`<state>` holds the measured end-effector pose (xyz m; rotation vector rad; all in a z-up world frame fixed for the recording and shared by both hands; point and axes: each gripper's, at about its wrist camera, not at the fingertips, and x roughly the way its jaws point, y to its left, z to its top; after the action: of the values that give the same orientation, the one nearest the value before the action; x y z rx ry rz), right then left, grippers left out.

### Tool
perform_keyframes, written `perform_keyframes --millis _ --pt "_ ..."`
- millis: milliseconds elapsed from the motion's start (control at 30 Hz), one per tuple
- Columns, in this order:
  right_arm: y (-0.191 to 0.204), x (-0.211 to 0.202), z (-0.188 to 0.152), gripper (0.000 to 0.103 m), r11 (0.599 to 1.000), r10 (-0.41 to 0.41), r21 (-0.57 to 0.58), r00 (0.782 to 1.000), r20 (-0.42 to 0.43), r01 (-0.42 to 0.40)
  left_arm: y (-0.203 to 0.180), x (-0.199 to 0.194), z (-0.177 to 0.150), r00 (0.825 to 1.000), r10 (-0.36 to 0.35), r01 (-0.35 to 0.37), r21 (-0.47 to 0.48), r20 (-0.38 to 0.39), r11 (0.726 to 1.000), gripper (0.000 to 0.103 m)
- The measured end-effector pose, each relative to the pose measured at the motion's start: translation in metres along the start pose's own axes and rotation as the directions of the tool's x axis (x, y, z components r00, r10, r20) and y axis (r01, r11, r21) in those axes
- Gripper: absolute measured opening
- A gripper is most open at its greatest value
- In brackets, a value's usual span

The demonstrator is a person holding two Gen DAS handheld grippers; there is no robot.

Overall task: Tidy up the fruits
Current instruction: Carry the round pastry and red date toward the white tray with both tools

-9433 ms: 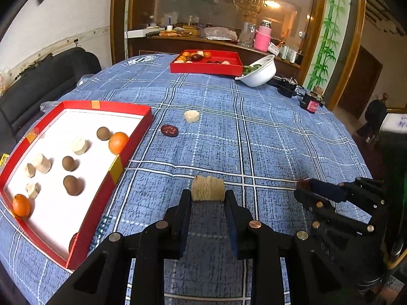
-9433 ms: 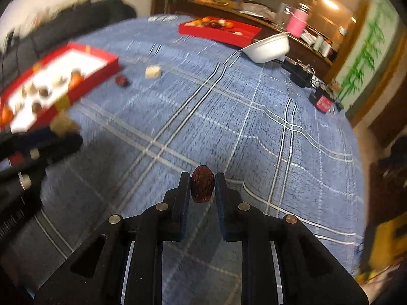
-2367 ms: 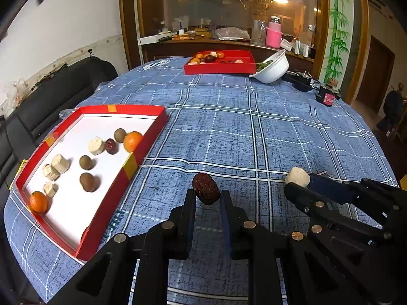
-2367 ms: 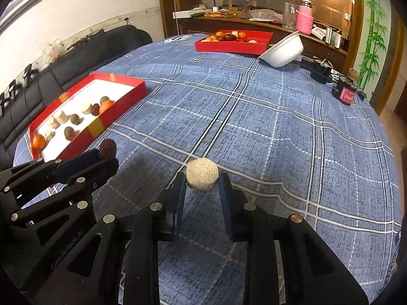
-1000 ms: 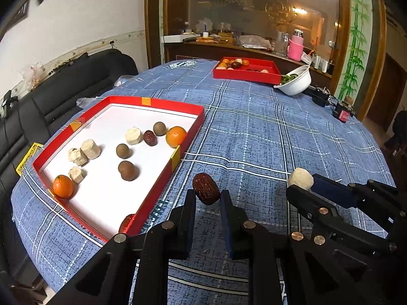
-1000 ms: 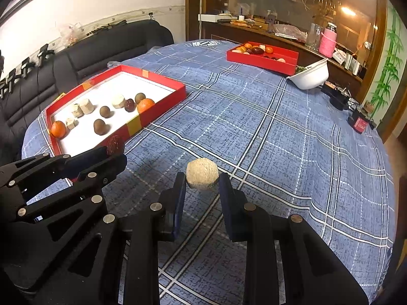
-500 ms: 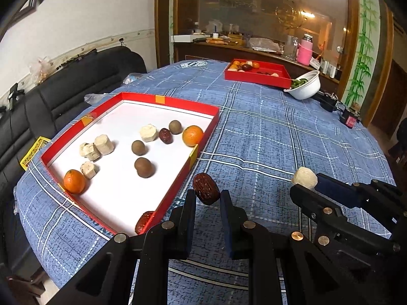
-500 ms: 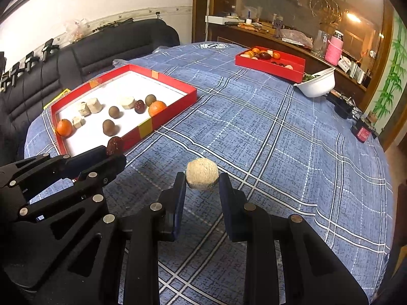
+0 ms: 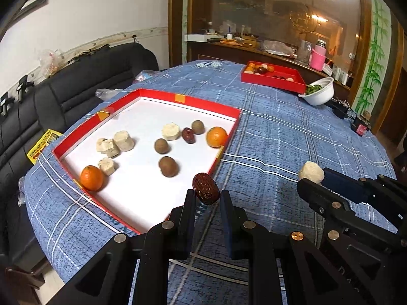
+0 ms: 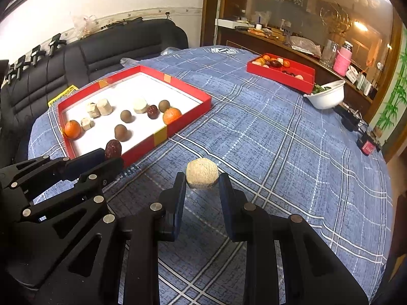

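Both claws have carried their loads closer to the near red tray (image 9: 229, 111), which a second ago lay further off to the left and now fills the middle of the left wrist view; the fruit inside it has not shifted.

The worktop (image 9: 279, 137), under a blue checked cloth, holds that tray as the landmark. Beyond the tray, at the far edge, stands a second red tray (image 9: 277, 80) with more fruit, and a white bowl (image 9: 321, 94) just beside that one. The near tray looks to be the collecting place: two oranges, brown round fruits, a dark date and several pale chunks already lie on its white floor, so the sorting seems well along.

The left claw (image 9: 206, 198) is closed on a wrinkled red date (image 9: 206, 188), held above the tray's near right corner, apparently ready to be lowered inside. The right claw (image 10: 202, 185) grips a pale round piece (image 10: 202, 174) over the bare cloth to the right of the tray, well apart from its wall; it likely waits its turn so the two claws do not crowd each other. Compared with half a second ago, each grip is unchanged, with neither piece slipped between the pads.
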<state>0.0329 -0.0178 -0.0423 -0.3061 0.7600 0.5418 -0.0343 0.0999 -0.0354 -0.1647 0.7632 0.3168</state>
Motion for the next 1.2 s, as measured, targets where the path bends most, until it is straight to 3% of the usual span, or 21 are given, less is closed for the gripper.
perform_keyframes --millis 633,1200 --pt "0.032 0.012 0.032 0.025 0.996 0.048 -0.074 0.999 0.022 -0.046 0.051 0.015 0.012 0.997 0.064 -0.067 -0.099 -0.041 0.993 0.018" --pt "0.053 0.039 0.063 0.025 0.991 0.026 -0.132 1.000 0.011 -0.025 0.096 0.036 0.031 0.991 0.125 -0.132 -0.169 -0.051 0.977 0.018"
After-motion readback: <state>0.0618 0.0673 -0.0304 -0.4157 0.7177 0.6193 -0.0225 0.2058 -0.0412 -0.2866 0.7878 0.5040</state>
